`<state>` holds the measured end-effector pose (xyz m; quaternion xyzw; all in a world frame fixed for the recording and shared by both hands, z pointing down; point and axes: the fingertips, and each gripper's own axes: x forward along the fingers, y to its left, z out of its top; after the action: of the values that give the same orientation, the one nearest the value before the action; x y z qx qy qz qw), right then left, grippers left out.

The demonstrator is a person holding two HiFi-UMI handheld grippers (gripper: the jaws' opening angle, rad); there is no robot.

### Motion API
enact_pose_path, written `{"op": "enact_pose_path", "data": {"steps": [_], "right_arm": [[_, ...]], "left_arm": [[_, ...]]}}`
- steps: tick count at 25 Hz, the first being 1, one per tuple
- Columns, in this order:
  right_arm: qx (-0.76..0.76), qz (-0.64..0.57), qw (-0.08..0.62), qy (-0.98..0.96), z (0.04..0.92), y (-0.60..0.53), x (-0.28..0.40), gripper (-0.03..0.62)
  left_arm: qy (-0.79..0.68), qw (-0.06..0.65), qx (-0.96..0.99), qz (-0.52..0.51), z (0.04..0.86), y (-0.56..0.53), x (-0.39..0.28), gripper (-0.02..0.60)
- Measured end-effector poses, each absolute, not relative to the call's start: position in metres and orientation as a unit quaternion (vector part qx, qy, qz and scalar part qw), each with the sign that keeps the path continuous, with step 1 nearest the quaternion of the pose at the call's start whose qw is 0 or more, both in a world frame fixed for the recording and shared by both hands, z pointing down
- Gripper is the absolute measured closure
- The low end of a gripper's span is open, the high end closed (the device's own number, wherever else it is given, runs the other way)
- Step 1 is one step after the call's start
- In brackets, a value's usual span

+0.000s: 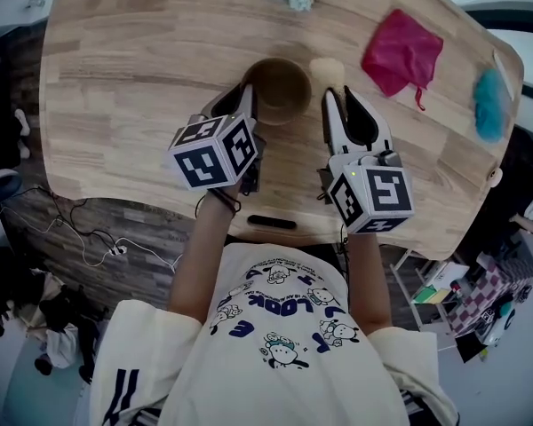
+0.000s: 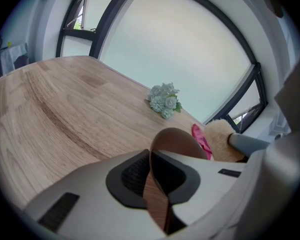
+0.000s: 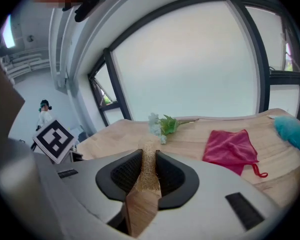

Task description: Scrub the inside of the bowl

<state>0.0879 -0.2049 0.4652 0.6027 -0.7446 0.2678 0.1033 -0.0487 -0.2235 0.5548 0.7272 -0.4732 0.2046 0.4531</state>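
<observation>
Bowl (image 1: 280,89) and scrubber are both in hand, but the scrubbing has not begun, as far as I can judge. The left claw (image 1: 238,103) is clamped on the bowl's near-left rim, with the thin brown wall pinched between its pads and the bowl standing upright on the tabletop (image 1: 142,78), mouth up. The right claw (image 1: 340,98) is closed on a tan loofah scrubber (image 1: 327,67). The right gripper view shows the fibrous strip squeezed between both pads, and from above its free end juts forward past the tips.

What matters for the next move is where the bowl lies from the right claw: immediately to its left, with the bowl's right rim just beside the inner finger. The scrubber's free end sits outside that rim, slightly ahead of the claw and level with the far-right edge of the bowl. It looks close to the wall, though I cannot tell whether it touches. The scrubber's long axis runs along the claw's own line, so it must be carried leftward over the rim and tipped down to reach the inside.

Off to the right claw's right, well apart, lies a red cloth (image 1: 401,51); it plays no part here.
</observation>
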Motion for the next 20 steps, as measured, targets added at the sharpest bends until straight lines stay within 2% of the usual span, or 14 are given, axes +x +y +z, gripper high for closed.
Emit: {"op": "enact_pose_path", "data": {"steps": [9,20], "right_arm": [[0.56,0.254,0.132,-0.777,0.45,-0.183,0.054,0.517],[0.567,0.217,0.209,-0.767,0.446,-0.158,0.046,0.517]], "left_arm": [[-0.473,0.419,0.75,0.196,0.522,-0.207,-0.032,0.54],[-0.473,0.386,0.776,0.161,0.474,-0.172,-0.016,0.538]]}}
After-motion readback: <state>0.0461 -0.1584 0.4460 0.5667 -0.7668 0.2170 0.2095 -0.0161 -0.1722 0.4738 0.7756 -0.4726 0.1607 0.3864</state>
